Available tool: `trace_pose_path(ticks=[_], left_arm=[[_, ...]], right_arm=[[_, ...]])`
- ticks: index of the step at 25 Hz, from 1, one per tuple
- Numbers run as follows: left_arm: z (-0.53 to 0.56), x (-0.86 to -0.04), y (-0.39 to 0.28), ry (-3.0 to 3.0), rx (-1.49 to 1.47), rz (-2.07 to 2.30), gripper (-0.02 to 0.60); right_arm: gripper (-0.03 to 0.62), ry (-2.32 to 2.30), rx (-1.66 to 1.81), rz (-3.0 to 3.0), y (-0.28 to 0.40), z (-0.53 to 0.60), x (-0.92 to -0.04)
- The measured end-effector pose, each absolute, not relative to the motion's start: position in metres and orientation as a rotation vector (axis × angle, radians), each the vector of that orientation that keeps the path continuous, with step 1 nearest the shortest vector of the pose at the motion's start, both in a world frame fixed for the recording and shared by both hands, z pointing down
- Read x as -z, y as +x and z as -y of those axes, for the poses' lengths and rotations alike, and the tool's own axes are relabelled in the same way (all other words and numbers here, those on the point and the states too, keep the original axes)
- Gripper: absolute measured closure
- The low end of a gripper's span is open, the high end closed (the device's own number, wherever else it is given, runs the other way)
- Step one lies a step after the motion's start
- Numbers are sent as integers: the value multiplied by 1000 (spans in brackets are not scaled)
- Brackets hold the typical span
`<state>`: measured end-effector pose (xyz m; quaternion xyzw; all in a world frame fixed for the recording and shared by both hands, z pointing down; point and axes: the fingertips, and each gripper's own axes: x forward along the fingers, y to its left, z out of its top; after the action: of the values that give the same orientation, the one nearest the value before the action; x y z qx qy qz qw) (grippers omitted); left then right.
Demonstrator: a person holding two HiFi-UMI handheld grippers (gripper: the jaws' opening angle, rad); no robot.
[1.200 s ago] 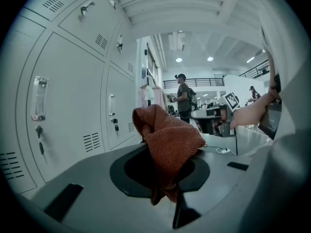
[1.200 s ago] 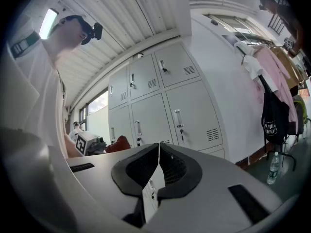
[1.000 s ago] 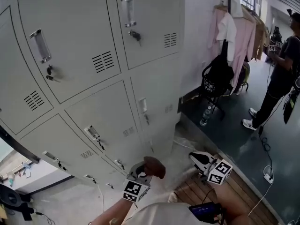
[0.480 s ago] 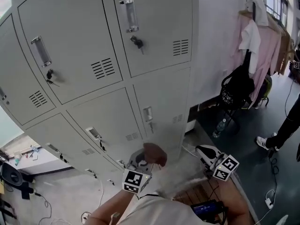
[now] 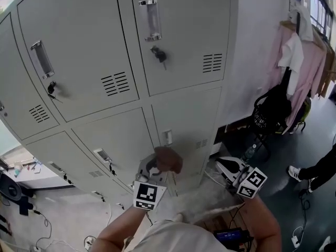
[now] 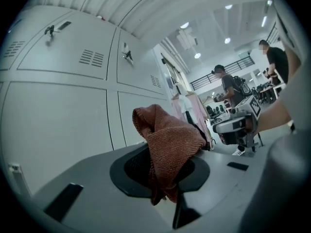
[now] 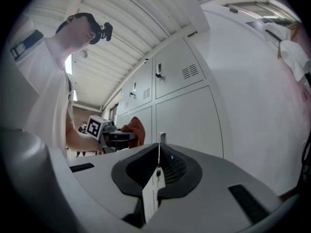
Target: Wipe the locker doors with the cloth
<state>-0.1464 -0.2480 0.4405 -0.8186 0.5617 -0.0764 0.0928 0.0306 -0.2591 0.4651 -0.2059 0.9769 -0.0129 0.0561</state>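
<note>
**A:** If you look at the left gripper (image 5: 157,167), what has it got?

**B:** A rust-brown cloth (image 6: 167,140). The jaws are pinching it in the middle, and a bunched fold stands up above them while a corner hangs below.

**A:** Where is that against the lockers (image 5: 178,41)?

**B:** From the head view the cloth sits low, in front of the lower right door (image 5: 184,114), just under its small handle (image 5: 167,136). I cannot tell whether it touches the metal. From the left gripper's own view the grey doors lie behind the cloth.

**A:** And the right gripper (image 7: 158,149)?

**B:** It is held to the right of the left one, near the corner of the lockers. Its jaws are pressed together at the tips, with nothing between them, only a thin slit lower down through which a locker door shows.

**A:** Anything on the upper doors?

**B:** Each has a handle and a slotted vent, and a key (image 5: 160,54) hangs in the right one.

**A:** What is off to the right?

**B:** Pink clothes (image 5: 310,62) hanging on a rail, a black bag (image 5: 273,109) below them, and another person's leg and shoe (image 5: 315,168) on the dark floor.
</note>
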Motion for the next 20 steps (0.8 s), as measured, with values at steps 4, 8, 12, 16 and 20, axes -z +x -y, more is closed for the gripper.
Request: trace_pose_path(ticks=[4,8,12,16,20], left_arm=[[272,-362,-168,-2205,148,-1685,512],[292,-267,-209,-1836,106,-1825,512],[310,-234,-207,-1478,304,-1859,512],[334,-233,-163,-1372,396,-1782,512],[371,-232,-92,-1350,491,-1605,512]], right_arm=[[576,-519,-52,-2969,3,271,-436],[576,-441,-101,-2959,-17,272,-421],[576,-425,-103,-2949,-22,271,-421],[576,-451,-106,-2931,-13,275,-417],[576,-520,-110,-2906,6,281,-413]])
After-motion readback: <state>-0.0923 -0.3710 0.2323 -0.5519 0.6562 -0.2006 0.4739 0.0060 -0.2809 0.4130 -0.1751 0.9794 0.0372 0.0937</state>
